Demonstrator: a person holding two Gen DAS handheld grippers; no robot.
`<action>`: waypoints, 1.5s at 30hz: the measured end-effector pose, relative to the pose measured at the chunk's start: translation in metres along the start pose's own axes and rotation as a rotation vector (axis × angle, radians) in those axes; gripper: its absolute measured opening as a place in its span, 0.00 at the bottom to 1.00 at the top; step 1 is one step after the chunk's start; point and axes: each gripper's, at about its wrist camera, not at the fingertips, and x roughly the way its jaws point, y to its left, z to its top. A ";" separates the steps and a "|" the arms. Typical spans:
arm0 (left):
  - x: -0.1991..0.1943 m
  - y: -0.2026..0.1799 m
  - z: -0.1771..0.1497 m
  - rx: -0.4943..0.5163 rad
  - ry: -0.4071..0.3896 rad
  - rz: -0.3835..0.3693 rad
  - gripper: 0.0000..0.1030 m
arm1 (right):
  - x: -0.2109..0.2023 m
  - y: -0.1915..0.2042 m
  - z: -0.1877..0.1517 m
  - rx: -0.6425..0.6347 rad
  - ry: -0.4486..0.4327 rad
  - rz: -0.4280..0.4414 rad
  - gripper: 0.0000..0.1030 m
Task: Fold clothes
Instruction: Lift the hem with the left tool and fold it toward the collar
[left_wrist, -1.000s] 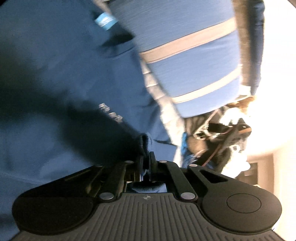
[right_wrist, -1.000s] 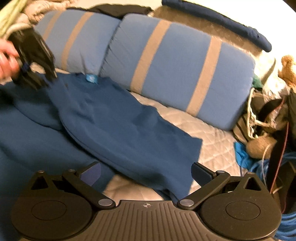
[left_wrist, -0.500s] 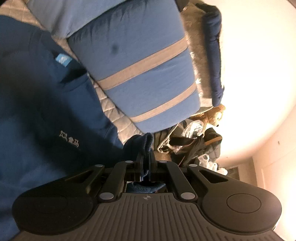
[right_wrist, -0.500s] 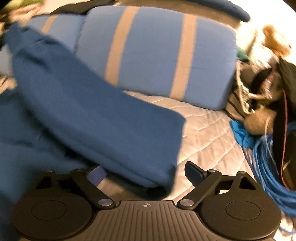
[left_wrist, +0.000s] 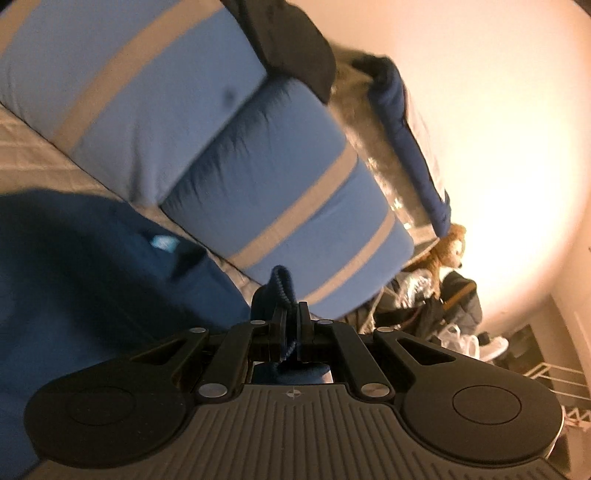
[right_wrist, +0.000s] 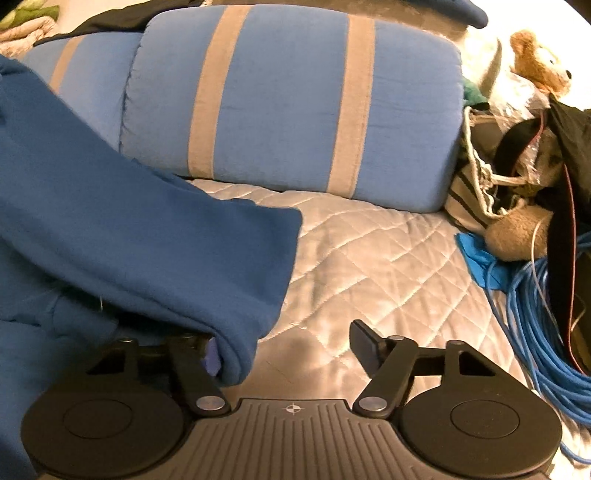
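A dark blue sweater (left_wrist: 85, 266) lies on a quilted bed cover. My left gripper (left_wrist: 291, 321) is shut on a ribbed edge of the sweater (left_wrist: 282, 286) and holds it raised. In the right wrist view the sweater's sleeve (right_wrist: 155, 243) hangs lifted across the left half, its folded end resting over my left finger. My right gripper (right_wrist: 284, 347) is open low over the quilt, and nothing sits between its jaws.
Two blue cushions with beige stripes (right_wrist: 295, 99) stand along the back of the quilted cover (right_wrist: 369, 258). At the right are a teddy bear (right_wrist: 539, 62), bags and a coil of blue cable (right_wrist: 546, 321).
My left gripper has lifted and swung upward with the sweater edge. The sleeve has been drawn left across the bed. My right gripper has moved in under the sleeve's end.
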 end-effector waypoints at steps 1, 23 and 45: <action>-0.006 0.003 0.002 0.002 -0.011 0.009 0.04 | 0.000 0.003 0.001 -0.009 0.001 0.003 0.65; -0.061 0.104 -0.017 0.109 0.025 0.349 0.04 | -0.001 0.048 0.005 -0.152 0.066 0.165 0.20; -0.042 0.131 -0.073 0.479 0.184 0.612 0.28 | -0.041 0.030 0.006 -0.154 0.027 0.215 0.89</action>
